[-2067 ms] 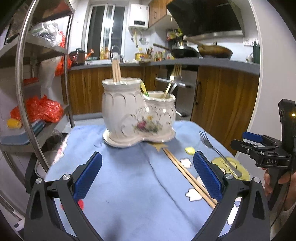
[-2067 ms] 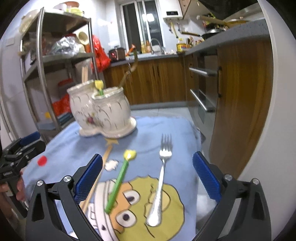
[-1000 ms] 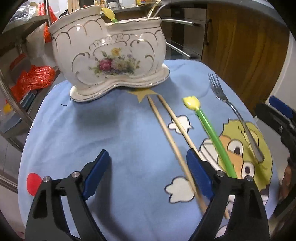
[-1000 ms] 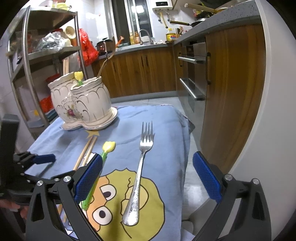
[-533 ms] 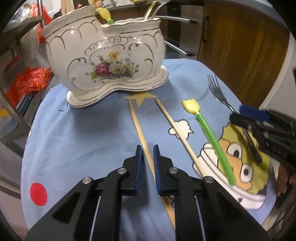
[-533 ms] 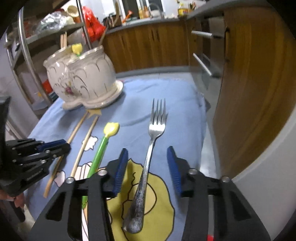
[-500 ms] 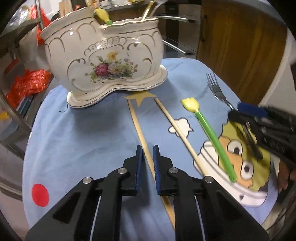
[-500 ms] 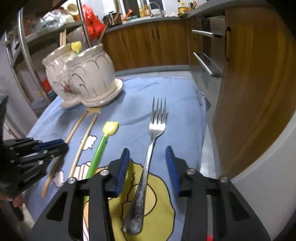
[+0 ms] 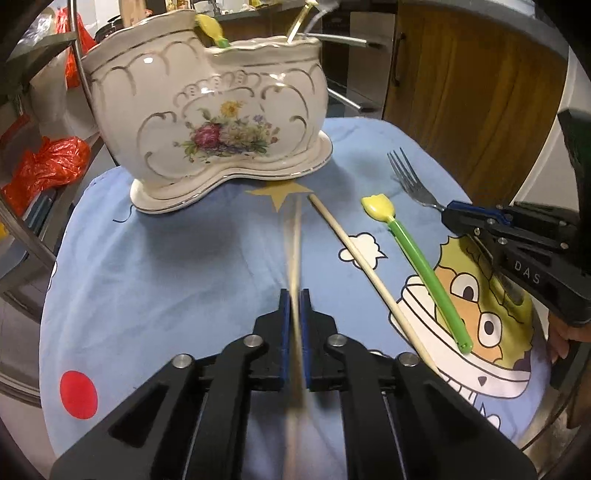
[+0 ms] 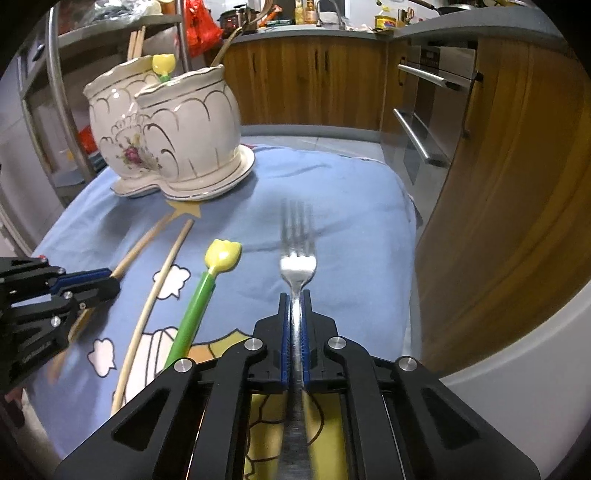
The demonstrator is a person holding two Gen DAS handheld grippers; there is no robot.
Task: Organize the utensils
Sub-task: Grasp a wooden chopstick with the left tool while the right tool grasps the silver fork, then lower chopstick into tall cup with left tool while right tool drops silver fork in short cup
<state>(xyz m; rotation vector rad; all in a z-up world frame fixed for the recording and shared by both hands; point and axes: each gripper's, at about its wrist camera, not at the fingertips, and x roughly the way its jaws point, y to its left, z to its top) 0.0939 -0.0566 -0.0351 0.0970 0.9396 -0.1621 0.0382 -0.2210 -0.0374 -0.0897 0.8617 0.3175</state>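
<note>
The left hand-held gripper is pinching one chopstick, whose blurred tip points toward the holder. The right hand-held gripper is pinching the fork by its handle, tines pointing away.

Both work over a bench draped in a blue cloth printed with white clouds, a yellow star, a red dot and a yellow cartoon face. On the cloth, between the two grippers, lie a second chopstick and a green stick with a yellow tulip head, side by side and apart.

At the far side of the cloth stands a cream ceramic holder with a flower motif and two compartments on one base; a yellow tulip head and utensil handles rise from it.

Beyond, to the left, a metal shelf rack carries red bags. To the right are wooden cabinets with steel handles, and at the far wall a counter crowded with bottles and pots.
</note>
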